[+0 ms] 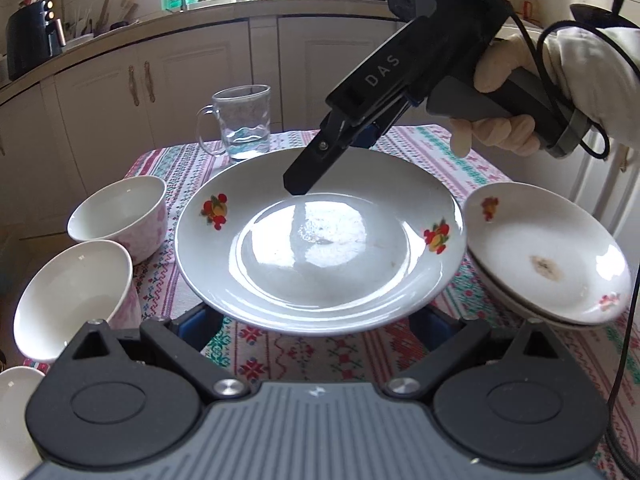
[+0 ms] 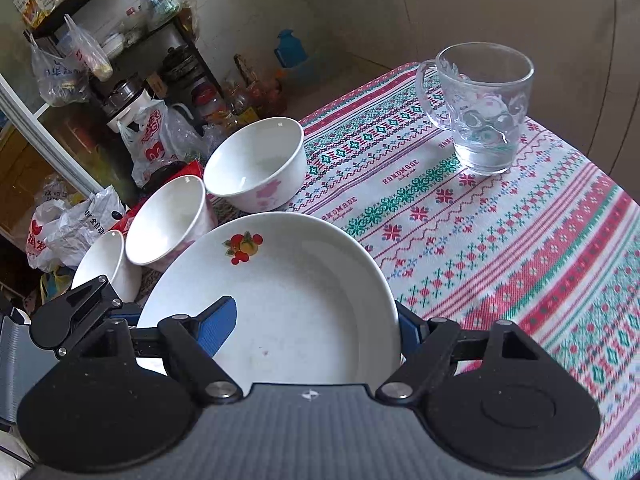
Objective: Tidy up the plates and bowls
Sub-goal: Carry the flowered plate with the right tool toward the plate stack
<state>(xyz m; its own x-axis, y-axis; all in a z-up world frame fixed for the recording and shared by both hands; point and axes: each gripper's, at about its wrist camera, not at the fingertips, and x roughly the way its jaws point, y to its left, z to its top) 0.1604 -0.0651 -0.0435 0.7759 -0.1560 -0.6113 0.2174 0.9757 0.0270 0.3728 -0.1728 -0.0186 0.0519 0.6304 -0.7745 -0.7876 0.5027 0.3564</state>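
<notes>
Kitchen cabinets line the back wall behind a small desk covered by a red, green and white patterned cloth.

A large white plate with fruit prints is raised off the cloth, tilted a little. The left hand-held gripper has its jaws spread wide under the plate's near rim, apparently cradling the edge; whether the pads press on it is hidden by the plate. The right hand-held gripper, carried by a gloved hand, reaches over the far rim, one blue pad inside the dish and one outside, pinching the rim.

To the left of the grippers stand three white bowls close together at the desk's edge. To the right of the left one sits a stack of smaller plates, almost touching the big plate. Beyond them stands a glass mug holding a little water.

Risks, as I judge them: the glazed rim could slip from a thin pinch and drop; swinging right could chip the stack; drifting left could nudge a bowl off the edge.
</notes>
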